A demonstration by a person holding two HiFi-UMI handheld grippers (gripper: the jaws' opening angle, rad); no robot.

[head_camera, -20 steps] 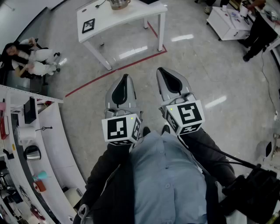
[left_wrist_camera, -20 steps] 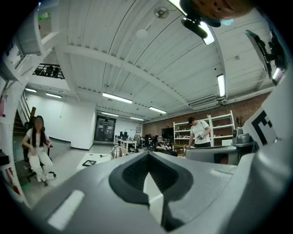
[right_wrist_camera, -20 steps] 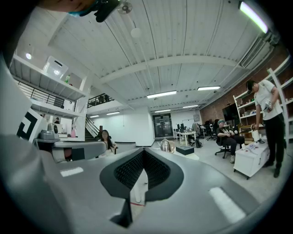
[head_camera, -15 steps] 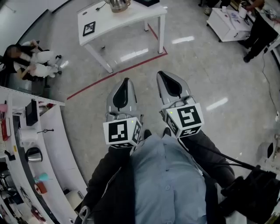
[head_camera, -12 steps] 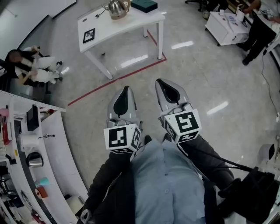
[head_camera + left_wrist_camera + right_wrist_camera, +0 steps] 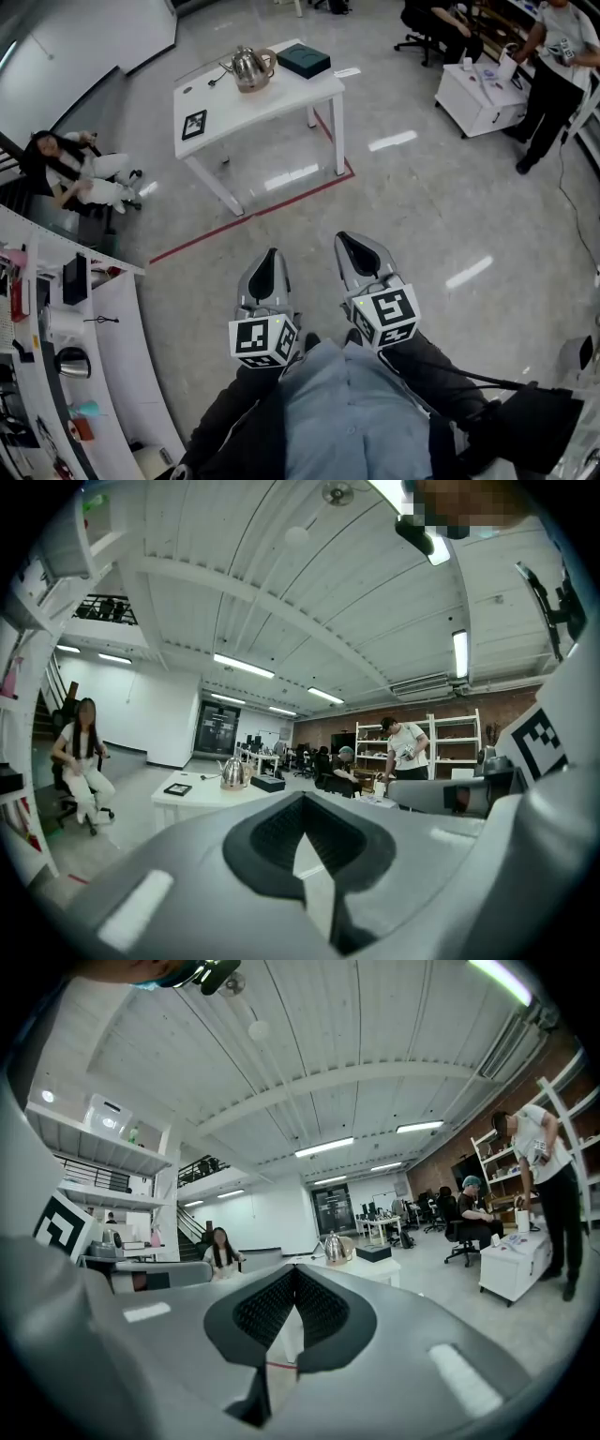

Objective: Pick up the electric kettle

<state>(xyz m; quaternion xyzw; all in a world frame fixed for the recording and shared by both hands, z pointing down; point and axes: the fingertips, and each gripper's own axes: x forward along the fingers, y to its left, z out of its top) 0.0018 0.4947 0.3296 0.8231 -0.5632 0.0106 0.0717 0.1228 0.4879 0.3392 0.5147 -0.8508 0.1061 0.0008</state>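
Left gripper point(image 6: 270, 255) and right gripper point(image 6: 346, 239) hang closed and empty near the body: the shiny steel electric kettle point(image 6: 249, 67) tops a far white table point(image 6: 281, 96).

White table point(image 6: 281, 98) carries electric kettle point(image 6: 249, 66), dark box point(image 6: 303, 61), square marker point(image 6: 194, 124).

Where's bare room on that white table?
Front strip of the white table, between the black-and-white square marker card and the right corner, is bare. Far edge is crowded: steel gooseneck kettle, dark green flat box.
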